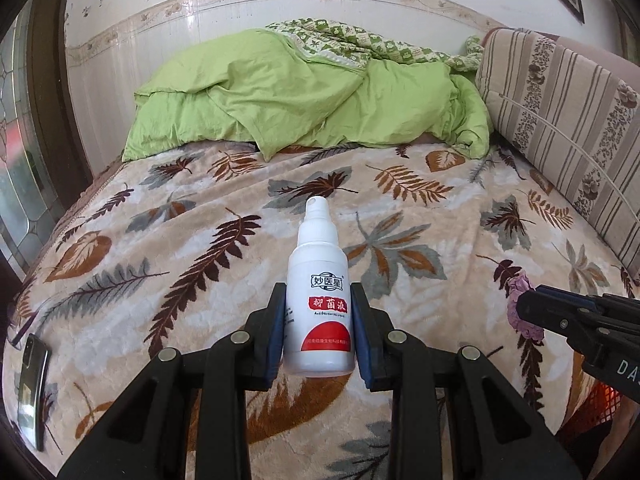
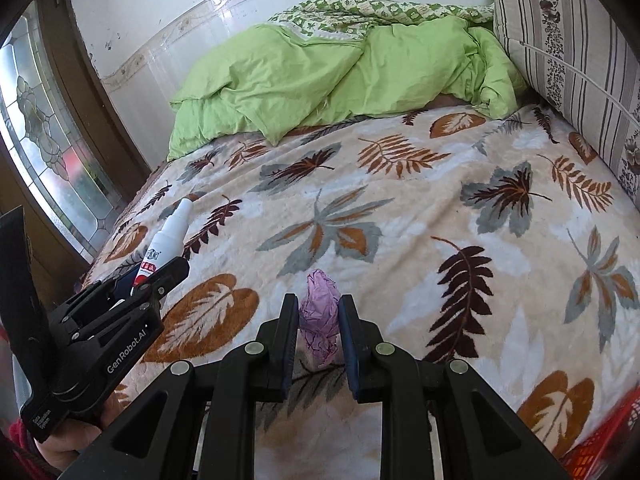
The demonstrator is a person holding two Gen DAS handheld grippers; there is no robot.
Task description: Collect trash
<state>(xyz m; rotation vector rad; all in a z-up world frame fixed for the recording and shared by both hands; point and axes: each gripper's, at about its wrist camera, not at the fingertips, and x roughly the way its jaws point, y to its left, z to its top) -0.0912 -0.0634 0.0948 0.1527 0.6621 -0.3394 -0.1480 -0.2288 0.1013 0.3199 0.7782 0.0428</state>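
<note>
White spray bottle point(image 1: 319, 292) is clamped between the pads of the left hand-held gripper point(image 1: 320, 320), raised above the bed point(image 1: 400, 208). Crumpled purple wrapper point(image 2: 320, 316) is pinched in the right hand-held gripper point(image 2: 319, 334). A phone point(image 1: 32, 388) lies at the leaf-patterned blanket's left edge; green quilt point(image 1: 304, 96) heaped behind.

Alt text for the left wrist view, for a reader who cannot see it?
The left gripper clamps a white spray bottle upright above a leaf-patterned blanket. A phone lies at far left; the right gripper, holding purple paper, enters at right.
</note>
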